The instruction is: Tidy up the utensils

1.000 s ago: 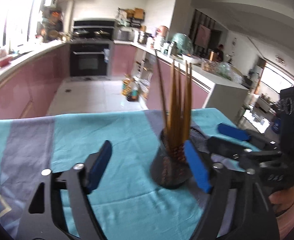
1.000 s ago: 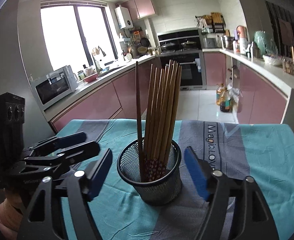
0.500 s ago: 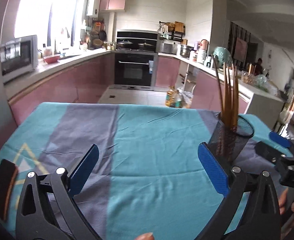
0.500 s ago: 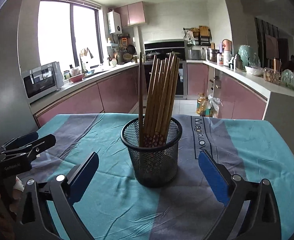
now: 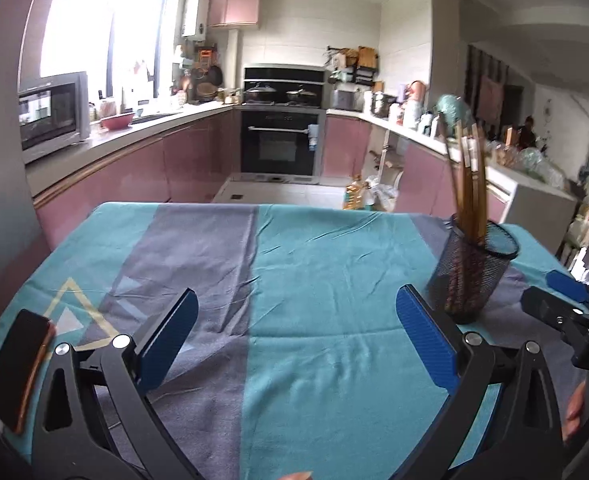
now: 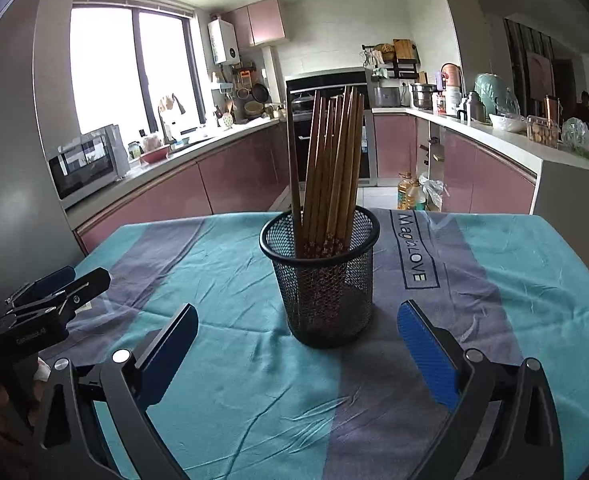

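Directly ahead of right gripper [image 6: 296,354], wide apart: chopstick holder [image 6: 321,276].

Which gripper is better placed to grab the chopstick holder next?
Right. The right gripper is open with the mesh holder centred just ahead of it; the left gripper faces bare tablecloth, holder off to its side.

- Holder [image 6: 326,276]: black wire mesh, matt.
- Chopsticks [image 6: 330,168]: wood-coloured, smooth.
- Tablecloth [image 6: 230,264]: woven cloth, matt, creased.
- Right gripper [image 6: 297,354]: black frame, ribbed blue pads [image 6: 426,354].
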